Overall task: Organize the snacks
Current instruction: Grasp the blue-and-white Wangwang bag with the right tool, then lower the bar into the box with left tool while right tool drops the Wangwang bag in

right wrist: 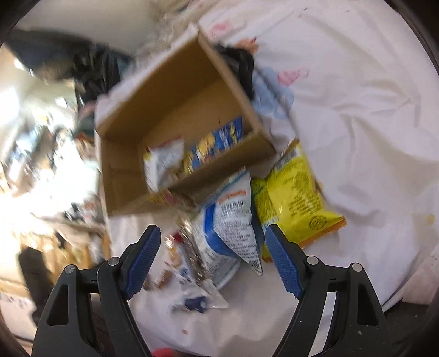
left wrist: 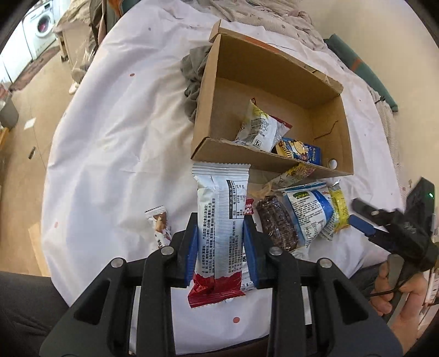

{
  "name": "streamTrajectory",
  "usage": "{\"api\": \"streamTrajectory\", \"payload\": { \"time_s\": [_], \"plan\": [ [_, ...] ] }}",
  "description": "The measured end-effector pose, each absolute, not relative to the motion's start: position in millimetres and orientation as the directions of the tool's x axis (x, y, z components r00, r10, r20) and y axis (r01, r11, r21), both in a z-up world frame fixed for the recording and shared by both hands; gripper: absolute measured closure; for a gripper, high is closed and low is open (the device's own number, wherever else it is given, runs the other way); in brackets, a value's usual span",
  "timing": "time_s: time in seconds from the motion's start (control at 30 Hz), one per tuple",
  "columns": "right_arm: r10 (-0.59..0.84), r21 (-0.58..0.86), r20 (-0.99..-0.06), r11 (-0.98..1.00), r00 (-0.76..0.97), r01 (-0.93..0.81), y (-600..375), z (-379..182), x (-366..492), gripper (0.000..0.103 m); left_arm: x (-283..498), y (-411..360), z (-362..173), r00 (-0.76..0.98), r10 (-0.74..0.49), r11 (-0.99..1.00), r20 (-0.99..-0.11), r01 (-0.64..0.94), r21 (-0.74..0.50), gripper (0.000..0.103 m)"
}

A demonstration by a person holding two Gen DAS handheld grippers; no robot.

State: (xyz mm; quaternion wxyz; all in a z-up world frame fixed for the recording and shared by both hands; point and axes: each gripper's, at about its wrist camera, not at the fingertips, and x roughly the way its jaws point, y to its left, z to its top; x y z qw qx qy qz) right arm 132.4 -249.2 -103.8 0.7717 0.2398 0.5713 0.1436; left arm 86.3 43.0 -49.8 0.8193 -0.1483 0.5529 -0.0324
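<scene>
A white sheet [left wrist: 115, 142] covers the table, with a washing machine [left wrist: 41, 24] off in the far corner. The left hand-held gripper [left wrist: 221, 244] is clenched on a long white snack bar wrapper [left wrist: 222, 219] with a red end, its long axis running straight ahead toward the cardboard box [left wrist: 274, 90]. The box lies just beyond the wrapper's far end, slightly right, already holding two packets. So the left arm looks better placed to drop it in. The right hand-held gripper [right wrist: 212, 258] hangs released above a blue-and-white packet [right wrist: 233, 219] and a yellow packet [right wrist: 296, 197], both just outside the box's near wall
</scene>
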Motion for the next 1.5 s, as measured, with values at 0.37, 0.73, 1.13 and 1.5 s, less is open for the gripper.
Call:
{"api": "streamTrajectory", "payload": {
  "time_s": [0.37, 0.73, 1.13, 1.5],
  "plan": [
    [0.29, 0.277, -0.939, 0.956, 0.184, -0.094, -185, -148, 161, 0.027, 83, 43, -52, 0.372, -0.232, 0.952, -0.899, -0.103, -0.289, 0.077],
    [0.349, 0.321, -0.902, 0.936, 0.255, -0.145, -200, -111, 128, 0.048, 85, 49, -54, 0.384, -0.202, 0.954, -0.901, -0.13, -0.269, 0.077],
    [0.502, 0.505, -0.68, 0.849, 0.534, -0.155, -258, -18, 83, 0.048, 89, 55, -18, 0.49, -0.201, 0.95, -0.848, -0.112, -0.29, 0.077],
    [0.458, 0.507, -0.623, 0.854, 0.635, -0.118, -277, 15, 124, 0.048, 136, 59, 26, 0.568, -0.25, 0.926, -0.784, -0.095, -0.364, 0.077]
  ]
}}
